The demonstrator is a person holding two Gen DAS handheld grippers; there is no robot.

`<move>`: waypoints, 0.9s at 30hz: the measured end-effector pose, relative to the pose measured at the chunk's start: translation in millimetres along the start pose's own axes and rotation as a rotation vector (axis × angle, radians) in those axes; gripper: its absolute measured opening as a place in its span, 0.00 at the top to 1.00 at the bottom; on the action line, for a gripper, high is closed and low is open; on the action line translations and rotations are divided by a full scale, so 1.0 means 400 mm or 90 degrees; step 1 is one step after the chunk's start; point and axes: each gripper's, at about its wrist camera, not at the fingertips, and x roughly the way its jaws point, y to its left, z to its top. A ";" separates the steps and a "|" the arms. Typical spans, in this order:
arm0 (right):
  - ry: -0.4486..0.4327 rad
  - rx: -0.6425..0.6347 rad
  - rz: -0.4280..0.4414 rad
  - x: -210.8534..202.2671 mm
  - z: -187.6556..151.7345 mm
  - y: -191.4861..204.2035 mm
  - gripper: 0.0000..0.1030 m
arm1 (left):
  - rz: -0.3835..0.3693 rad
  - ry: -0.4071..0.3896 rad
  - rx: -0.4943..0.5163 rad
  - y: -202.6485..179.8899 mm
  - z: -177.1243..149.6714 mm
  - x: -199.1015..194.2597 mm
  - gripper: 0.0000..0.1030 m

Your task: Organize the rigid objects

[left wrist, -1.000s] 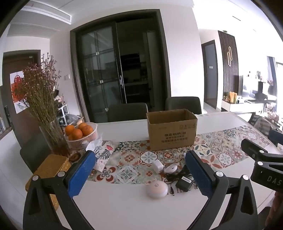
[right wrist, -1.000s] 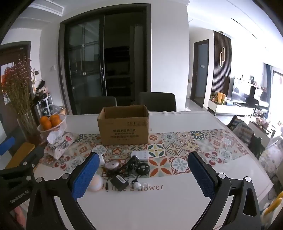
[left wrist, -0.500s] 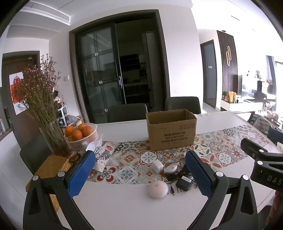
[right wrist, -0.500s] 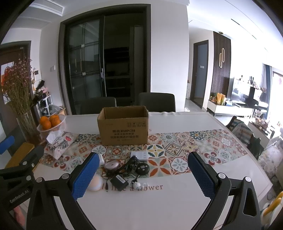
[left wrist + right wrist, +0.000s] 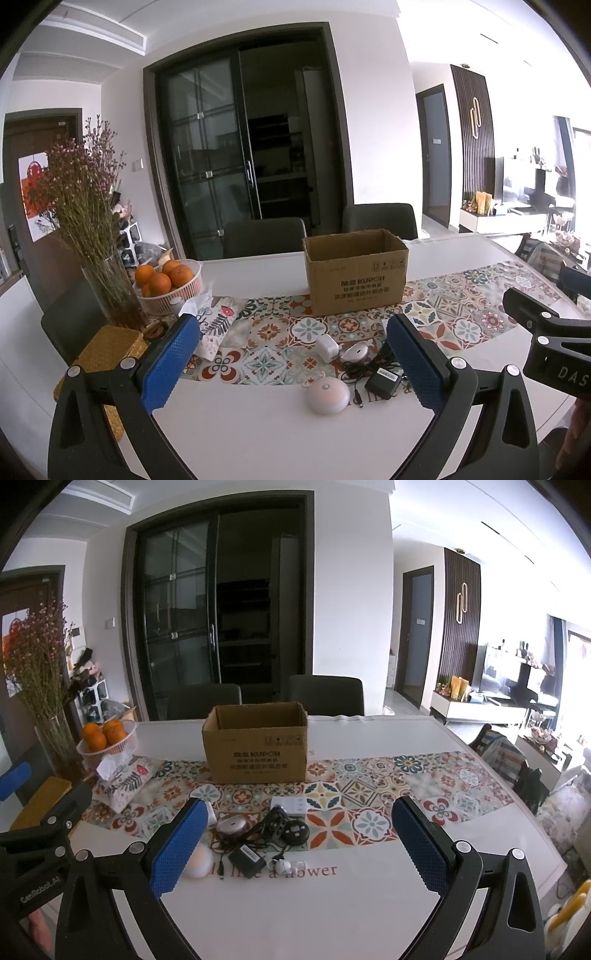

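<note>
An open cardboard box (image 5: 356, 275) (image 5: 255, 746) stands on the patterned runner at mid-table. In front of it lies a cluster of small items: a round pink-white device (image 5: 327, 396) (image 5: 201, 864), a white plug adapter (image 5: 328, 348), a silver oval mouse-like device (image 5: 354, 350) (image 5: 232, 825), a black power adapter (image 5: 384, 378) (image 5: 246, 856) with tangled cables, a black round device (image 5: 294, 830), a white flat box (image 5: 289, 805) and white earbuds (image 5: 285, 865). My left gripper (image 5: 291, 363) and right gripper (image 5: 297, 843) are both open and empty, held above the table's near edge.
A white basket of oranges (image 5: 166, 282), a glass vase of dried flowers (image 5: 110, 291), a floral tissue pack (image 5: 216, 326) and a woven yellow box (image 5: 107, 350) stand at the left. Dark chairs (image 5: 264, 236) sit behind the white table (image 5: 280, 435).
</note>
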 end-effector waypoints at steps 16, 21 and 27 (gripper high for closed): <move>-0.002 -0.001 0.002 -0.006 0.001 -0.005 0.02 | 0.005 -0.004 0.001 -0.011 0.000 0.001 0.00; -0.002 0.001 0.000 -0.007 0.002 -0.013 0.02 | 0.003 -0.004 0.002 -0.013 0.001 0.004 0.00; -0.002 0.001 -0.001 -0.009 0.002 -0.019 0.02 | -0.001 0.001 0.001 -0.012 0.002 0.013 0.00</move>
